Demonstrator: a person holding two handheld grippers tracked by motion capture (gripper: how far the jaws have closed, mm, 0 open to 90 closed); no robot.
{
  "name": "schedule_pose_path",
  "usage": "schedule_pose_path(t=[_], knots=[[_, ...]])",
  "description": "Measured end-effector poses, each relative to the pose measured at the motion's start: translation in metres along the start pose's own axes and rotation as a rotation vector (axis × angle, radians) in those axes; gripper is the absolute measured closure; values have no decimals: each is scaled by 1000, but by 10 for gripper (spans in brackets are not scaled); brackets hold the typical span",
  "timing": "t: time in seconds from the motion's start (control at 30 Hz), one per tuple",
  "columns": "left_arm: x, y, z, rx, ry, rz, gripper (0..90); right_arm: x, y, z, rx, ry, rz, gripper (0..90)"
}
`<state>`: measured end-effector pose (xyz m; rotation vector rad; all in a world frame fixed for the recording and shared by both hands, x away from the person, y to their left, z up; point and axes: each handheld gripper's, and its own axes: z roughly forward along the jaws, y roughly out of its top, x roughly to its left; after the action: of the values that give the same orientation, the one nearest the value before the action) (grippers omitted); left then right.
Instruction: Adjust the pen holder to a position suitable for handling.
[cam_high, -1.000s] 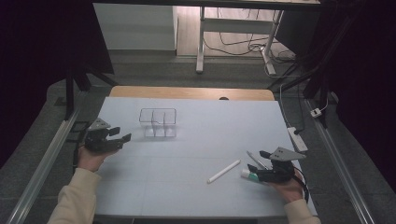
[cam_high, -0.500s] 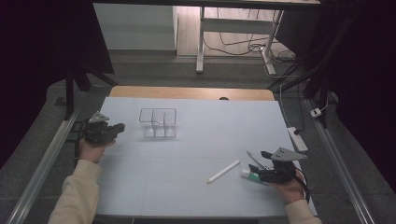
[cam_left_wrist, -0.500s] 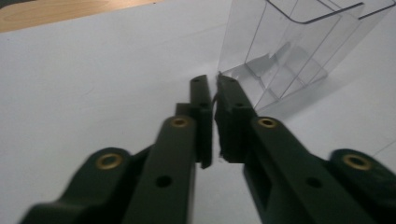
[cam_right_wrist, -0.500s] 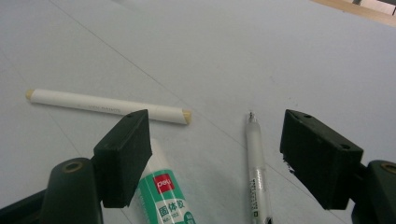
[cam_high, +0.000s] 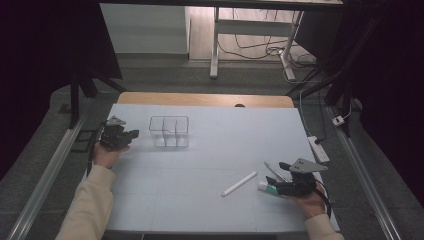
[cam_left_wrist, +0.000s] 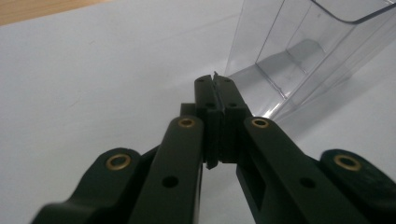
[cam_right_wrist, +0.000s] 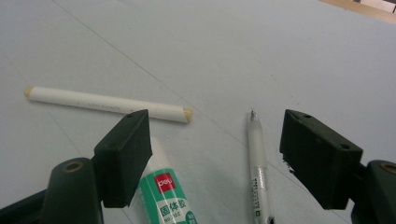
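High view: the clear box (cam_high: 169, 132), see-through plastic with inner dividers, stands upright on the pale worktop (cam_high: 220, 150). Just to its left, the left tool (cam_high: 131, 135) has its jaws pressed together on nothing. Well off toward the near right, the right tool (cam_high: 265, 183) gapes wide over a glue stick (cam_right_wrist: 166, 196) and pen (cam_right_wrist: 259, 172), white stick (cam_high: 240, 183) beside.

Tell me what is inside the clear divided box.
The clear box looks empty: through its walls, only its dividers and the table show. In the left gripper view, the compartment facing the camera holds nothing; its far side is cropped.
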<state>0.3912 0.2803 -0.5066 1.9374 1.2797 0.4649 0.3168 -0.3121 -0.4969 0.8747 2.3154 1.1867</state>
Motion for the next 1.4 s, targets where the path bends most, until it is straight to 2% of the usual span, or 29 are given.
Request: schedule_pose_path(t=[0.23,0.43,0.57,1.0,1.4], knots=[[-3,3,9,7,-8,12,893,0,0,1,0,5,1,244],[-8,11,18,3,-31,20,893,-1,-1,0,-4,4,2,244],[-10,13,24,17,-42,25,893,0,0,-1,-7,4,-4,244],[-15,17,30,20,-63,41,893,-1,0,-1,-10,3,-4,244],[-15,18,33,27,-58,27,893,-2,0,-1,-15,-3,5,244]])
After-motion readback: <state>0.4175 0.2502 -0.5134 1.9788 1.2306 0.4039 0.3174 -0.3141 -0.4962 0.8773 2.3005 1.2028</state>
